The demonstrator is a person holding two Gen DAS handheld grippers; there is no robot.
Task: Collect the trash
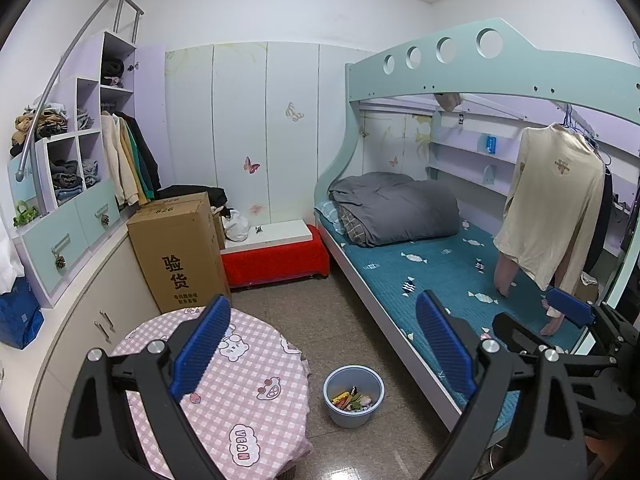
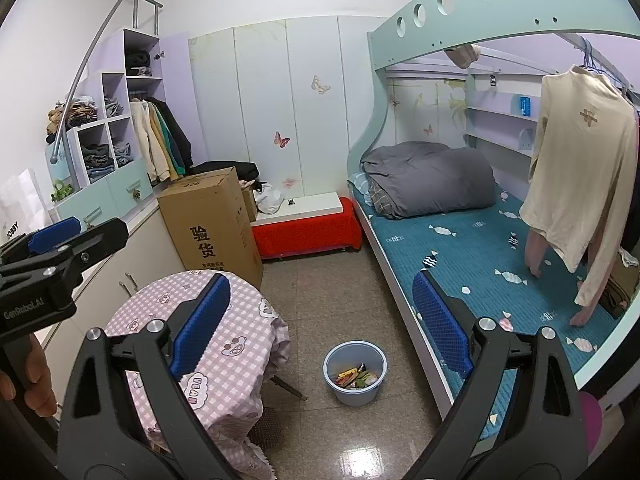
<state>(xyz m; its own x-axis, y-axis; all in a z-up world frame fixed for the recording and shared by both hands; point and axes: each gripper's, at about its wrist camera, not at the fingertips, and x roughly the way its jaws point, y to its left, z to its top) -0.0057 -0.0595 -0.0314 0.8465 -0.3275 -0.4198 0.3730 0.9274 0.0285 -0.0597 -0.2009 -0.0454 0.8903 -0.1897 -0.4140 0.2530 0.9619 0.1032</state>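
Both grippers, left (image 1: 324, 344) & right (image 2: 322, 320), wide open, empty; wrappers (image 2: 355, 377) already in bin (image 2: 354, 394). Next: scan for leftover trash.

Bright, even indoor light in both views; glare on the glossy floor (image 2: 356, 460) (bottom centre), sharp focus, heavy fisheye bending with black corners.

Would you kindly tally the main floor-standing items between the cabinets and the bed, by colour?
Blue: 1, the bin holding wrappers
Brown: 1, the cardboard box
Red: 1, the low covered bench
Pink: 1, the round table with its checked cloth
Total: 4
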